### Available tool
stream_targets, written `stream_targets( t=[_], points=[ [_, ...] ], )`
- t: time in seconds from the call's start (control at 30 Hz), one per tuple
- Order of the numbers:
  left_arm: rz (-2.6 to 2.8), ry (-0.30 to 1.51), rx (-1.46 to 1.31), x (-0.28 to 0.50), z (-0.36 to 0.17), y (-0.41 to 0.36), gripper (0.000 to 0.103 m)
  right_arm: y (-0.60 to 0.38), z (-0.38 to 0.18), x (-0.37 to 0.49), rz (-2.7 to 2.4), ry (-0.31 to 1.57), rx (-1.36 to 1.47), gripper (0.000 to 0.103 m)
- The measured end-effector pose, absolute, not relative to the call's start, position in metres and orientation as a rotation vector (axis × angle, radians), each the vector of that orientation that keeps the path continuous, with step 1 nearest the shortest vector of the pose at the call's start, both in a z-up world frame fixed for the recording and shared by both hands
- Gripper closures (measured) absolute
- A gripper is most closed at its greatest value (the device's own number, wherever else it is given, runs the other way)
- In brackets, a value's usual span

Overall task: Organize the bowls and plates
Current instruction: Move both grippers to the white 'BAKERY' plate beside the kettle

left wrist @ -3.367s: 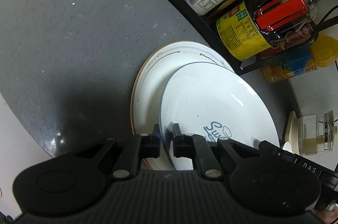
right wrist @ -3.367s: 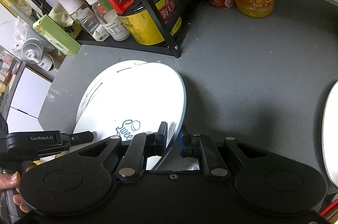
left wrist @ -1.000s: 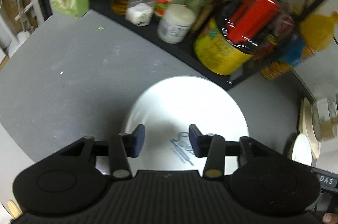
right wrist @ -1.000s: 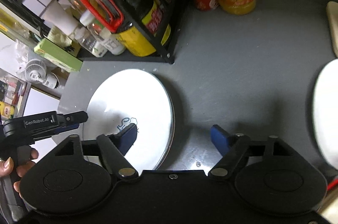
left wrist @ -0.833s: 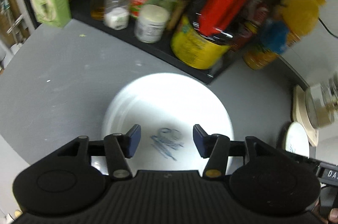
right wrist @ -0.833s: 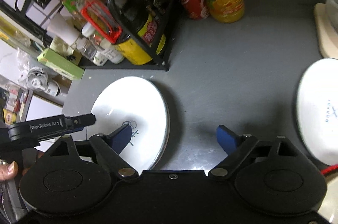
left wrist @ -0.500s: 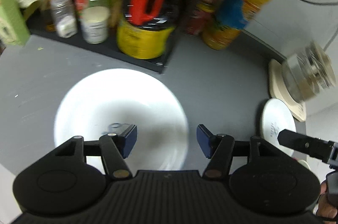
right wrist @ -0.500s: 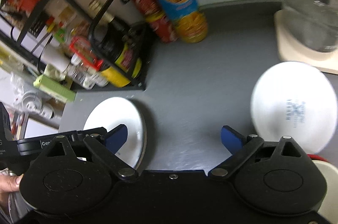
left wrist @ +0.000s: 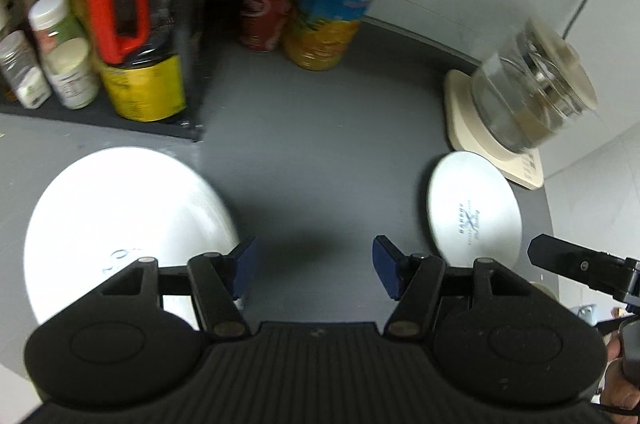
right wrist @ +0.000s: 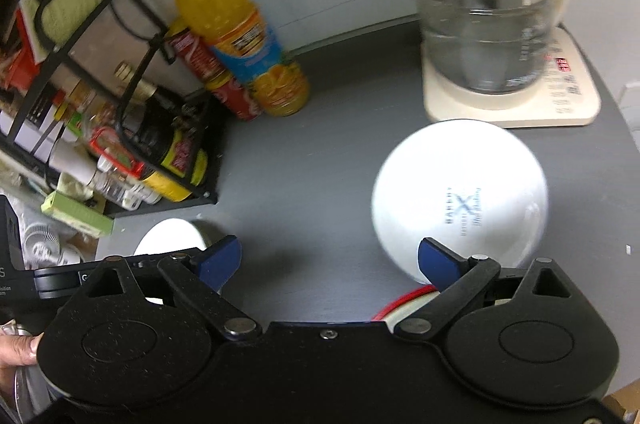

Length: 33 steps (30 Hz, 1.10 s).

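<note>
A large white plate (left wrist: pixel 120 224) lies flat on the grey counter, just in front of the corner of a black rack. It is glossy and bright with glare, and a blue printed mark shows near its close edge; whether another plate lies under it cannot be told. Well apart from it, across bare counter, a second white dish (right wrist: pixel 460 199) sits just in front of a kettle base, nearly touching it. It looks round and domed, with small blue lettering and an X mark at its middle.
</note>
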<state>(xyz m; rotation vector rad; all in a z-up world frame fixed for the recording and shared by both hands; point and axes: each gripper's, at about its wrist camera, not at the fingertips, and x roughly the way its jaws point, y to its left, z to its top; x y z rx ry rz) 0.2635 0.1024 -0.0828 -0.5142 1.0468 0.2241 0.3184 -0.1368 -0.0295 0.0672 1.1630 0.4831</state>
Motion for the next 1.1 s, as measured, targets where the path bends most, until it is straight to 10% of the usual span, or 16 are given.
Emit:
stream_targets(
  t=[0.57,1.1],
  points=[
    [0.075,1.091,-0.49,0.339,-0.1,0.053,0.042,-0.221,-0.036,0.337,0.283,1.154,0.153,0.008],
    [0.07,1.148,-0.612,0.383,-0.147,0.042,0.061,-0.26,-0.08,0.385,0.197,1.241,0.23,0.045]
  ],
)
